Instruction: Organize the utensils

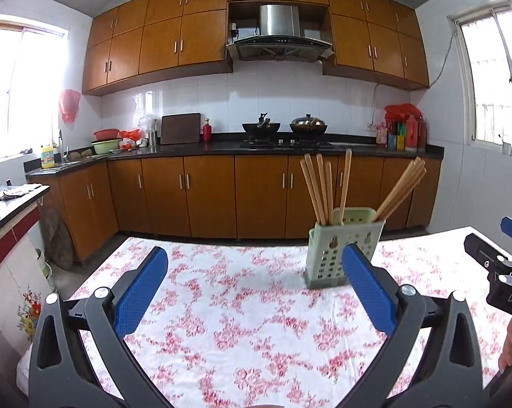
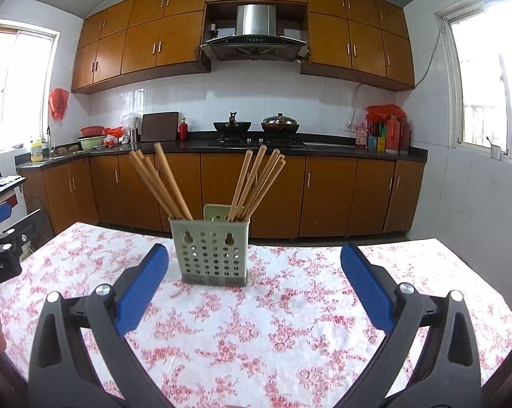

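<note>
- The long tan wooden chopsticks (image 2: 160,183) stand tips-down in a pale green perforated plastic holder (image 2: 210,250), fanning up to left and right in two bunches.
- The holder sits upright on the table's pink floral cloth (image 2: 290,323).
- My left gripper (image 1: 254,294) and right gripper (image 2: 254,292) hover level above the cloth, blue-padded fingers (image 2: 143,292) spread wide, empty.

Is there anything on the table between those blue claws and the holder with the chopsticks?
Nothing visible. Only bare floral tablecloth lies between the open right gripper and the holder. The open left gripper also has clear cloth ahead of it.
</note>
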Available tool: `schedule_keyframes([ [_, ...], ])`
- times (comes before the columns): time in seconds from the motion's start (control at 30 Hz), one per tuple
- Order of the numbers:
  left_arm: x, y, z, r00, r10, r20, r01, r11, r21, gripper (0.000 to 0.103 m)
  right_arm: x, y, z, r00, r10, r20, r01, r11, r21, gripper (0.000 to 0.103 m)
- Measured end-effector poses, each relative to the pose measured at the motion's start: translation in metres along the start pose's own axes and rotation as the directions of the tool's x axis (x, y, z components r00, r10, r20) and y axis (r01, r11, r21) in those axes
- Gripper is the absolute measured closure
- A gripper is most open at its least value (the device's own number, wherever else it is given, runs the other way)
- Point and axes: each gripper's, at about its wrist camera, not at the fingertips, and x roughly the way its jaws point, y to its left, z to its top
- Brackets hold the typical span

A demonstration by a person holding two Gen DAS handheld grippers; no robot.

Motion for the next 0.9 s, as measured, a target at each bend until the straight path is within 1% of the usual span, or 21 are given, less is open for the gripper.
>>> schedule_keyframes([
  [0.13,-0.004,-0.001,-0.014,1.000,-0.001,-0.025,0.001,1.000,0.008,0.002,-0.004,0.003,-0.012,1.000,0.002,-0.013,-0.002,1.000,0.006,0.004],
  [0.37,-0.012,0.005,-0.032,0.999,-0.006,-0.048,0.005,1.000,-0.025,0.002,-0.009,0.000,-0.029,0.999,0.005,-0.032,-0.004,0.999,0.038,0.004],
  [0.57,-0.018,0.006,-0.042,0.999,-0.012,-0.039,0.011,0.999,-0.034,0.002,-0.016,0.001,-0.042,1.000,-0.001,-0.030,0.002,0.999,0.032,0.004],
  [0.73,-0.024,0.002,-0.049,1.000,-0.017,-0.024,0.016,1.000,-0.015,0.002,-0.019,0.001,-0.050,0.999,-0.006,-0.035,0.007,1.000,0.029,0.004],
  [0.9,-0.024,-0.001,-0.053,0.999,-0.023,-0.035,0.022,1.000,-0.008,0.002,-0.020,0.002,-0.054,0.999,-0.005,-0.041,0.006,1.000,0.029,0.004],
])
